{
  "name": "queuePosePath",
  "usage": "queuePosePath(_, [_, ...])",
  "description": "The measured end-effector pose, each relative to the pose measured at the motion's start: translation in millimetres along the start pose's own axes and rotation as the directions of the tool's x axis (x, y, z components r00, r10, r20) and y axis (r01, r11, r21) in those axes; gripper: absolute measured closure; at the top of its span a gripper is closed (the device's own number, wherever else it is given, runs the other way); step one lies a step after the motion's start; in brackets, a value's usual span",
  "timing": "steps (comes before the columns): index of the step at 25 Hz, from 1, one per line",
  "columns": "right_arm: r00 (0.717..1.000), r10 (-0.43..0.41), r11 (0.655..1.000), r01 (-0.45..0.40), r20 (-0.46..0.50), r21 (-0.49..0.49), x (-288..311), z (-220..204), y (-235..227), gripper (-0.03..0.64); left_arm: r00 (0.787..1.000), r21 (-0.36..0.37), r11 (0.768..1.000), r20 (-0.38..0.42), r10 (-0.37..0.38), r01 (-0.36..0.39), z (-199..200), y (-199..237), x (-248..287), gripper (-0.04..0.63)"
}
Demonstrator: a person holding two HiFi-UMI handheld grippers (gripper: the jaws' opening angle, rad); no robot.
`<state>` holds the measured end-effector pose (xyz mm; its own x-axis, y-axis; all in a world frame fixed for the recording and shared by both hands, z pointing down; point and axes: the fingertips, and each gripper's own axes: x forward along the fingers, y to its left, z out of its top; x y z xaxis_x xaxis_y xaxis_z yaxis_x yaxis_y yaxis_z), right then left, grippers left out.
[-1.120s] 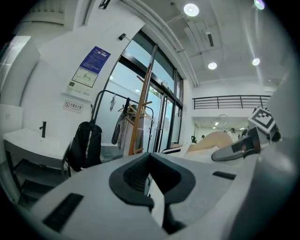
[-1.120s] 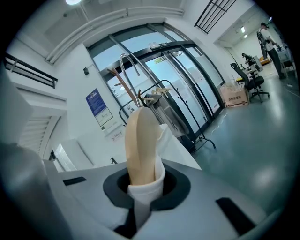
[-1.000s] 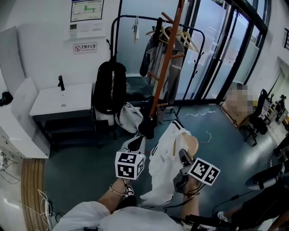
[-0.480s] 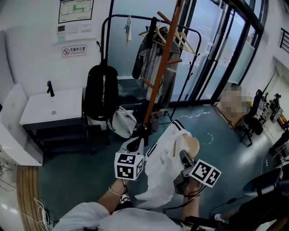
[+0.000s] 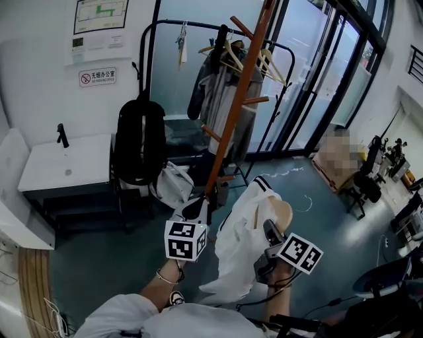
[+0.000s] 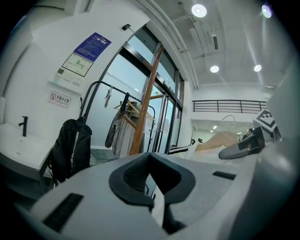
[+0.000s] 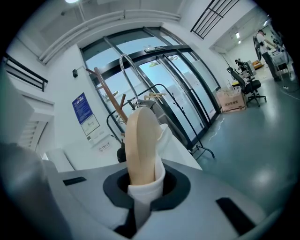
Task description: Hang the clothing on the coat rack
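Carry step, by my read. Right claw [image 7: 140, 187] gripped the wooden hanger [image 7: 140, 145] thru the white shirt [image 5: 241, 247]. Left claw [image 6: 152, 180] pinched the shirt's edge (both 2 closed). Shirt hung near the coat rack [image 5: 231, 112], below its pegs. Next, prob.: raise the hook [image 7: 125, 75] onto 1 peg [image 5: 254, 101].

Background stuff: a black backpack [image 5: 139, 142] hangs right beside a white counter [image 5: 63, 168] with a little black tap [image 5: 62, 135] on it. A no-smoking sign [image 5: 97, 76] and a poster [image 5: 100, 16] are on the wall above, and there's a black office chair [image 5: 363, 188] far right by the glass doors [image 5: 330, 72].
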<state>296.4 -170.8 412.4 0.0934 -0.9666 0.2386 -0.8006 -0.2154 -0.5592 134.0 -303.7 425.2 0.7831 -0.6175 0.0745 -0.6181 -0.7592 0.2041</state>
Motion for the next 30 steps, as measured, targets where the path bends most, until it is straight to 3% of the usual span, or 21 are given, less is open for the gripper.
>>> queuePosePath(17, [1.000, -0.016, 0.999, 0.016, 0.016, 0.030, 87, 40, -31, 0.589, 1.000, -0.023, 0.999, -0.004, 0.027, -0.027, 7, 53, 81, 0.586])
queuePosePath(26, [1.000, 0.009, 1.000, -0.009, 0.000, -0.012, 109, 50, -41, 0.589, 0.996, -0.023, 0.997, -0.043, 0.077, -0.078, -8, 65, 89, 0.586])
queuePosePath(30, [0.997, 0.064, 0.996, -0.065, -0.034, -0.054, 120, 55, -34, 0.589, 0.993, -0.001, 0.994, -0.043, 0.108, -0.108, -7, 63, 93, 0.586])
